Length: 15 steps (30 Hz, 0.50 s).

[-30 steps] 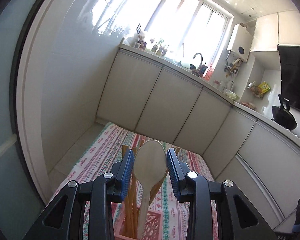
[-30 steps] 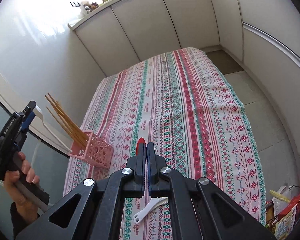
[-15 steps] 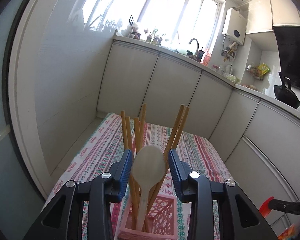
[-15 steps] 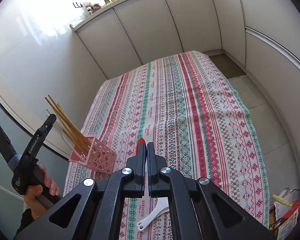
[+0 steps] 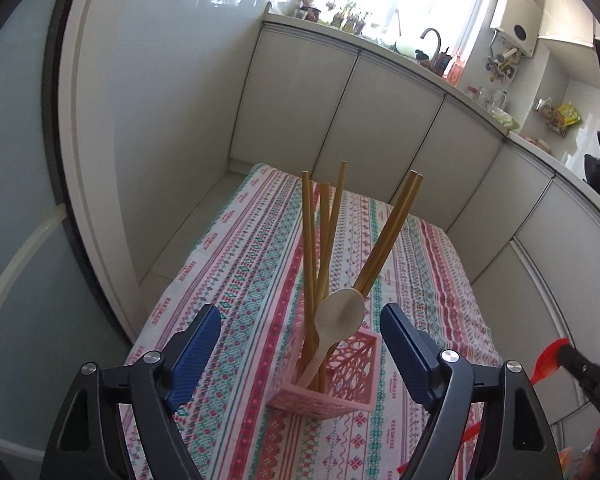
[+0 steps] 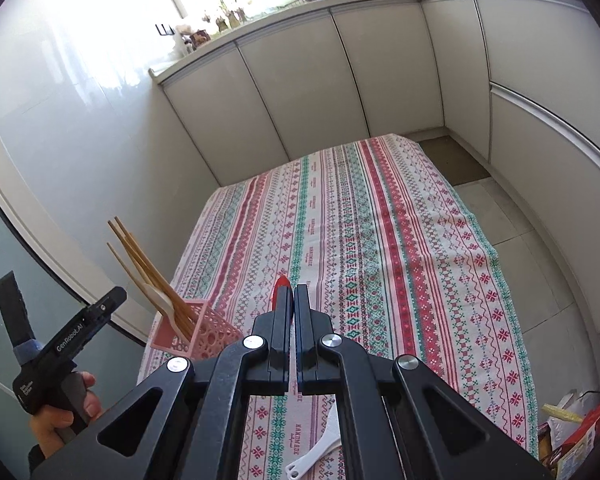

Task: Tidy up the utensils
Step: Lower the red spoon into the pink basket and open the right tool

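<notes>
A cream spoon (image 5: 340,314) leans bowl-up in the pink lattice basket (image 5: 352,380) among several wooden chopsticks (image 5: 314,248). My left gripper (image 5: 300,336) is just behind the basket. Its jaws are opening wide, and the blue pads (image 5: 198,338) stand clear of the spoon on both sides. My right gripper (image 6: 291,296) is shut on a red spoon (image 6: 280,290) whose tip sticks out past the fingertips, above the striped tablecloth (image 6: 380,240). In the right wrist view the basket (image 6: 198,330) stands at the table's left edge, with the left gripper (image 6: 80,332) beside it.
A white plastic utensil (image 6: 314,456) lies on the cloth below my right gripper. White cabinets (image 6: 308,88) line the far side and the right. Boxes and bags (image 6: 576,432) sit off the table's right corner. A hand (image 6: 60,412) grips the left tool.
The left jaws have spread apart and let go of the cream spoon, which now rests in the basket. The left gripper tipped downward. The right gripper rose slightly with the red spoon.
</notes>
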Each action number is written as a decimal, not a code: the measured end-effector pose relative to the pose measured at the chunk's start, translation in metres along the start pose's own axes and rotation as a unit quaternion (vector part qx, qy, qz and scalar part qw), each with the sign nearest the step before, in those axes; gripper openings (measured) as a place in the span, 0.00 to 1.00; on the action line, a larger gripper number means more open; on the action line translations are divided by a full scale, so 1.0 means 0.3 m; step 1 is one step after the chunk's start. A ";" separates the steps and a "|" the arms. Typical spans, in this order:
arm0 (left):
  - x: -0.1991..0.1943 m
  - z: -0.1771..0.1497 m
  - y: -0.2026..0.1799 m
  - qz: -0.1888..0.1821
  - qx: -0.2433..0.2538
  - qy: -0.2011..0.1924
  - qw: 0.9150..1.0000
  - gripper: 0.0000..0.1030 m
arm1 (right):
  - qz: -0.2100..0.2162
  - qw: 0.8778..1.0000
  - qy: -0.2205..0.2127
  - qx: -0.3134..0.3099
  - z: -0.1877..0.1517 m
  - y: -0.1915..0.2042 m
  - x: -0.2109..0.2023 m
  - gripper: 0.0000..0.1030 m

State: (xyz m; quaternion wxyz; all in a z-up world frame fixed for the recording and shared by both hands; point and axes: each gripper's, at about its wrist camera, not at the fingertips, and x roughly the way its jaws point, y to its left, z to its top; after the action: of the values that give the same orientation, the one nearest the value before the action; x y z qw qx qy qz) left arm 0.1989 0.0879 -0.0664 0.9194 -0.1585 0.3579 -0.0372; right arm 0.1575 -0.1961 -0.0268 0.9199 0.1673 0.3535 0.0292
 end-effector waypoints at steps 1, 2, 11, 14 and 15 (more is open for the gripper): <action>-0.005 -0.004 -0.004 0.013 0.010 0.010 1.000 0.83 | 0.003 1.000 -0.008 0.000 0.009 0.011 -0.006 0.01; -0.010 -0.011 -0.007 0.024 0.019 0.020 0.999 0.83 | 0.006 1.000 -0.017 -0.001 0.018 0.023 -0.012 0.01; 0.007 -0.109 0.053 0.081 0.031 0.092 0.992 0.85 | 0.013 0.995 -0.092 -0.045 0.081 0.181 -0.022 0.01; 0.041 -0.129 0.078 0.078 0.028 0.121 0.989 0.85 | 0.011 0.992 -0.109 -0.067 0.091 0.242 -0.010 0.01; 0.044 -0.133 0.085 0.079 0.028 0.126 0.988 0.85 | 0.010 0.991 -0.111 -0.074 0.092 0.261 -0.004 0.01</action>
State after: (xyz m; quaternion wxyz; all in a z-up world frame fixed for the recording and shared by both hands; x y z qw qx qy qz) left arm 0.1810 0.0991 -0.1107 0.8712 -0.0979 0.4811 0.0063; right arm 0.1799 -0.1305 0.0189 0.9629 0.1046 0.2444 0.0461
